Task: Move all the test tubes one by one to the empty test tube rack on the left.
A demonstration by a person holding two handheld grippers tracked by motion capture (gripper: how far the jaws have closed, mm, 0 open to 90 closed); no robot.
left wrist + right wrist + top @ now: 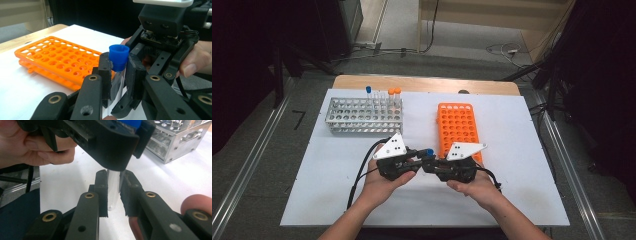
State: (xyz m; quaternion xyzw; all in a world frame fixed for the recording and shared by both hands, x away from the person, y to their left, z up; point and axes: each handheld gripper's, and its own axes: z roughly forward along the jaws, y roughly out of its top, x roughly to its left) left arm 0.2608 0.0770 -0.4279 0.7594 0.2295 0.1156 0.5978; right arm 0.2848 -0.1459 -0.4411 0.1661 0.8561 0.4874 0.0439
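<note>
Both grippers clamp one clear plastic test tube with a blue screw cap above the white table: the left gripper pinches the cap, the right gripper the body, probably for unscrewing it, beside the orange plastic rack.

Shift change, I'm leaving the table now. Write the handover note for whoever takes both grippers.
Left gripper: shut on the blue-capped tube, just under its cap.
Right gripper: shut on the same tube's clear lower body.
The tube is held between both hands above the white table, next to the orange rack.
Metal rack holds three more capped tubes.
Done: tube picked up.
Left: probably uncapping or racking it.
</note>
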